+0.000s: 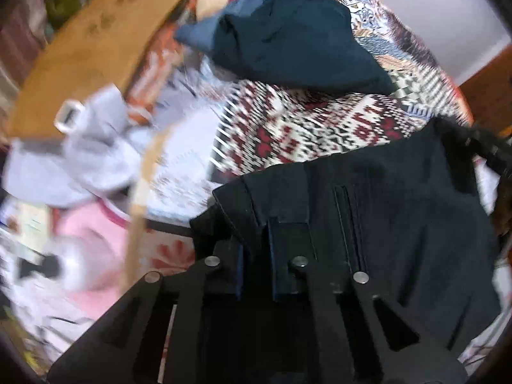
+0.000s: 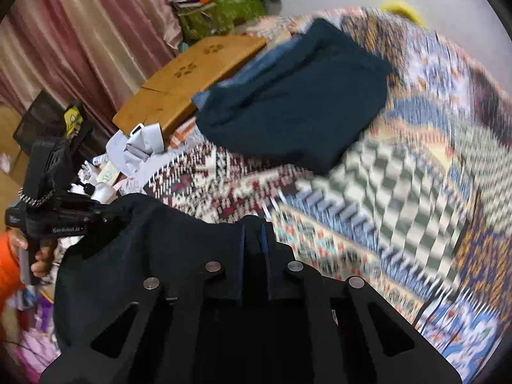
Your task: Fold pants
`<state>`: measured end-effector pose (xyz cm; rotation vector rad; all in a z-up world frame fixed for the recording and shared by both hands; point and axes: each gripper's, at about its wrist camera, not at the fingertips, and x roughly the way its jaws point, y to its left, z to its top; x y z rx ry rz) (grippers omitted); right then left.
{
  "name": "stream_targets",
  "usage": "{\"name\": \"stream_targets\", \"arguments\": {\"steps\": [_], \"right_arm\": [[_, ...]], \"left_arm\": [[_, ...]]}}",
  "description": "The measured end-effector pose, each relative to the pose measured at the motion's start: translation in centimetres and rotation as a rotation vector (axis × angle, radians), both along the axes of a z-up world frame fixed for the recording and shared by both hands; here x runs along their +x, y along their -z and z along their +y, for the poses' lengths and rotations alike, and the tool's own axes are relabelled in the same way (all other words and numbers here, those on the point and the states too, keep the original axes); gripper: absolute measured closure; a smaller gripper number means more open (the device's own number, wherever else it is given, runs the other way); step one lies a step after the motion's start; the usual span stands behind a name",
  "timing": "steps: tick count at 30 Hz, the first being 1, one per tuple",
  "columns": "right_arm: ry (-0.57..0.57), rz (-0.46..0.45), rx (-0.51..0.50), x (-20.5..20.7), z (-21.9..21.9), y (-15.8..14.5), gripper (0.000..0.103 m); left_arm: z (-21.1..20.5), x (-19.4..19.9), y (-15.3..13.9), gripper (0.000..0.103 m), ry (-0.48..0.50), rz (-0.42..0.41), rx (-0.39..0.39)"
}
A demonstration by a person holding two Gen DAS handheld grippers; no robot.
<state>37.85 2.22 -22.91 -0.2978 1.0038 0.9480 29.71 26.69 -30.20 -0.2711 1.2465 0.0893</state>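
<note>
Dark navy pants (image 1: 384, 211) hang between my two grippers above a patterned bedspread (image 1: 304, 128). My left gripper (image 1: 256, 227) is shut on the pants' waistband edge near a welt pocket. My right gripper (image 2: 254, 227) is shut on another part of the same pants (image 2: 153, 249), which drape to its left. The left gripper's body (image 2: 54, 214) shows at the left of the right wrist view, held by a hand. Both views are motion-blurred.
A pile of folded dark and blue garments (image 2: 297, 96) lies farther back on the bedspread (image 2: 400, 176). A wooden board (image 2: 188, 73), crumpled grey cloth (image 2: 137, 147) and clutter sit at the left. Pink curtains (image 2: 80, 32) hang behind.
</note>
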Motion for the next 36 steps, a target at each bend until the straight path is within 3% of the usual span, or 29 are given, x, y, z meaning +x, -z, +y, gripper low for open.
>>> {"name": "stream_targets", "arguments": {"steps": [4,8,10,12,15,17,20,26,36], "right_arm": [[-0.037,-0.063,0.023,0.8,2.9,-1.1,0.095],[-0.028,-0.107,-0.011,1.7,5.3,-1.3,0.089],[0.016,-0.127,-0.051,1.9,5.1,-1.9,0.083],[0.037,-0.127,-0.01,1.8,3.5,-2.8,0.062],[0.086,-0.154,0.045,0.8,-0.1,-4.8,0.048],[0.104,-0.163,0.047,0.1,-2.4,-5.8,0.048],[0.14,-0.183,0.043,-1.2,-5.8,-7.1,0.048],[0.194,-0.215,0.014,-4.8,-11.0,-7.6,0.047],[0.26,-0.133,-0.049,-8.3,-15.8,-2.6,0.043]], "left_arm": [[1.4,-0.8,-2.5,0.092,-0.035,-0.063,0.188],[4.0,-0.5,-2.2,0.088,-0.103,-0.045,0.198],[4.9,-0.7,-1.9,0.087,-0.133,-0.026,0.194],[5.1,-1.2,-2.3,0.084,-0.145,-0.04,0.218],[4.6,-2.5,-3.5,0.062,-0.157,-0.082,0.183],[4.1,-3.6,-4.3,0.049,-0.166,-0.119,0.166],[2.8,-5.0,-4.9,0.04,-0.161,-0.134,0.166],[1.7,-8.3,-4.2,0.037,-0.193,-0.111,0.077],[1.8,-12.5,-1.0,0.037,-0.311,-0.04,-0.145]]}}
